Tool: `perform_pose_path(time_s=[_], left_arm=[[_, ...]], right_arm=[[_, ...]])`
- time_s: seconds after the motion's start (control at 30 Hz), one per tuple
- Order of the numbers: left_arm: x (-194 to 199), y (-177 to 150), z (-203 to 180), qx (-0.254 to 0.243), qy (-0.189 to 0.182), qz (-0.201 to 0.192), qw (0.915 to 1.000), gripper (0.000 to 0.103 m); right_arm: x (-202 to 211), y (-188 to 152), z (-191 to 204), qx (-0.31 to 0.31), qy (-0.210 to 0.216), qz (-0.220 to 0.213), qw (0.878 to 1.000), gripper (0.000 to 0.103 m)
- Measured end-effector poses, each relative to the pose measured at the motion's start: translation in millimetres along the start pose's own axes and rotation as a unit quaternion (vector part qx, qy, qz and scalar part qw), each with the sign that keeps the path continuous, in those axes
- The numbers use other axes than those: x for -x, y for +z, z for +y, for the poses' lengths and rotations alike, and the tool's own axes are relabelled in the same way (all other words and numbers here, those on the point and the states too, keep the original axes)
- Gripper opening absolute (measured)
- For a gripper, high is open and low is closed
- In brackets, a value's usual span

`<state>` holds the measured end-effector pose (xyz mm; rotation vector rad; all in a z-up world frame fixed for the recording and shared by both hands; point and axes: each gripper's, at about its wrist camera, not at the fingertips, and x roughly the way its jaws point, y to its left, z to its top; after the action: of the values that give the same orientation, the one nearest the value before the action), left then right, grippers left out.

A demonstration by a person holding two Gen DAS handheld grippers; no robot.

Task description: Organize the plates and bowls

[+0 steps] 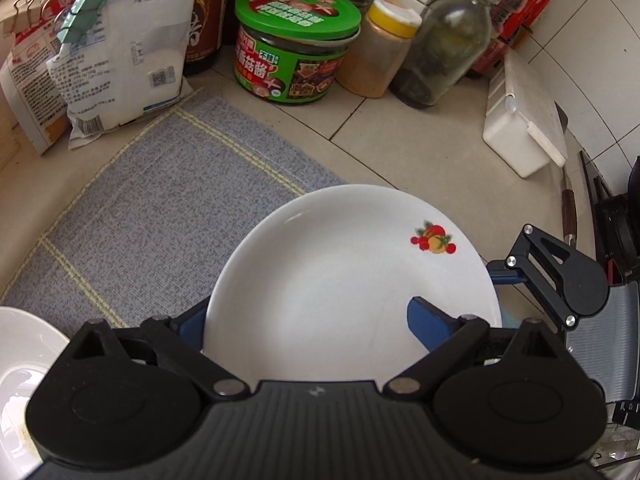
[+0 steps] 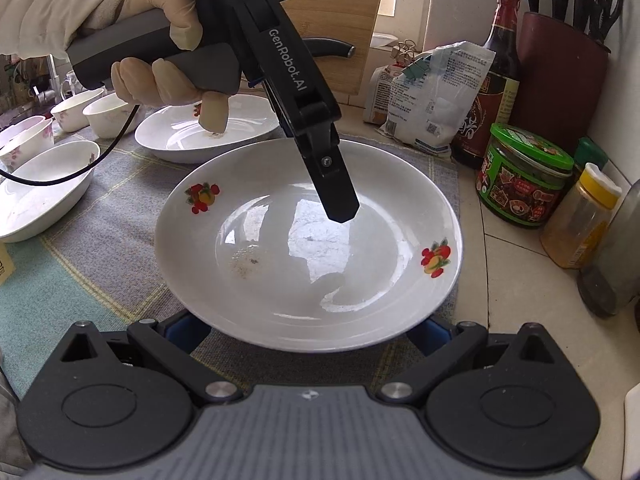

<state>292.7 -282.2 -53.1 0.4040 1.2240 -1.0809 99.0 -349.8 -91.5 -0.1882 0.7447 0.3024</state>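
Observation:
A white plate with fruit prints (image 2: 308, 248) is held over the grey cloth mat (image 2: 100, 248). My left gripper (image 1: 312, 316) is shut on the plate (image 1: 344, 280), one blue finger (image 1: 430, 320) over the plate and the other finger under it. In the right wrist view the left gripper (image 2: 340, 200) comes down onto the plate's far side. My right gripper (image 2: 308, 332) has its blue fingers (image 2: 186, 330) spread wide under the plate's near rim, not clamped on it. It also shows in the left wrist view (image 1: 560, 276). More white plates (image 2: 208, 132) and bowls (image 2: 112, 114) lie at the far left.
Along the wall stand a green-lidded jar (image 2: 524, 176), a yellow-capped spice bottle (image 2: 580, 216), a dark sauce bottle (image 2: 492, 80), clipped bags (image 2: 432, 92), a knife block (image 2: 560, 84) and a white seasoning box (image 1: 524, 120). A black cable (image 2: 60, 178) runs over the left plate.

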Motion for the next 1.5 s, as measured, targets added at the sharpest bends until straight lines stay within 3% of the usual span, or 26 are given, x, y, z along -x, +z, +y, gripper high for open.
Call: perform_pose_path(time_s=[0.6,0.97,1.17,1.5], left_arm=[[-22,13,6,-0.004,0.002,0.000,1.0000,0.095],[-12,5,4,-0.002,0.015,-0.006,0.9999,0.096],[9,-16,-3,0.000,0.047,-0.029,0.9985,0.097],[57,-70,-50,-0.003,0.090,-0.108,0.9901,0.097]], right_arm=[[-13,-2,-20,-0.018,0.002,0.011,1.000,0.103],[-9,-4,-19,-0.020,-0.004,0.013,1.000,0.103],[4,-6,-16,-0.045,-0.018,0.010,0.999,0.103],[35,-16,-1,-0.085,-0.064,0.005,0.994,0.103]])
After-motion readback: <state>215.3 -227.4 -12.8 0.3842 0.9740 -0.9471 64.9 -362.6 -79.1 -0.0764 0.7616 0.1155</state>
